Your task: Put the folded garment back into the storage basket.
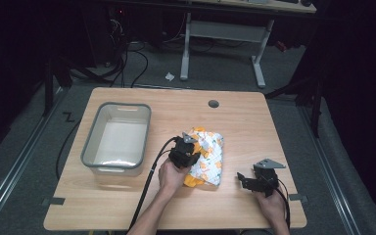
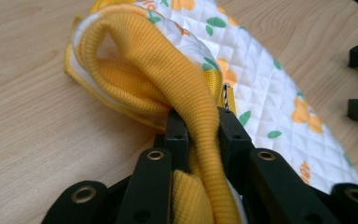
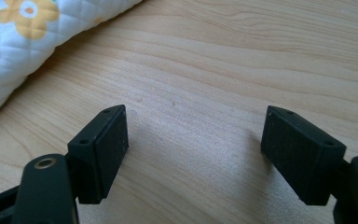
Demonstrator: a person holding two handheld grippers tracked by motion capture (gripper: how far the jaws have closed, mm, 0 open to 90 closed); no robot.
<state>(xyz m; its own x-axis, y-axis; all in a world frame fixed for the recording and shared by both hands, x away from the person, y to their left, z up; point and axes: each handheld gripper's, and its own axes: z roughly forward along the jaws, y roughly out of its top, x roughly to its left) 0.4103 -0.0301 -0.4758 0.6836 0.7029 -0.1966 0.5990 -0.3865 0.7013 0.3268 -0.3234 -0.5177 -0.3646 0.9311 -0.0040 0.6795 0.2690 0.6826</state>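
high view: above near edge, looking forward-down on whole surface point(image 1: 127, 205) | left gripper view: close on quilted cloth point(image 2: 261, 84) | right gripper view: low over surface, cloth's edge shared far left

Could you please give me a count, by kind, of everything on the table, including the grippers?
Grey plastic bins: 1, the bin, left of the garment.
Quilted floral garments with yellow ribbed trim: 1, the garment, folded mid-table.
Handheld grippers: 2, the left gripper clamped on the trim, the right gripper open over bare wood.
Total: 4
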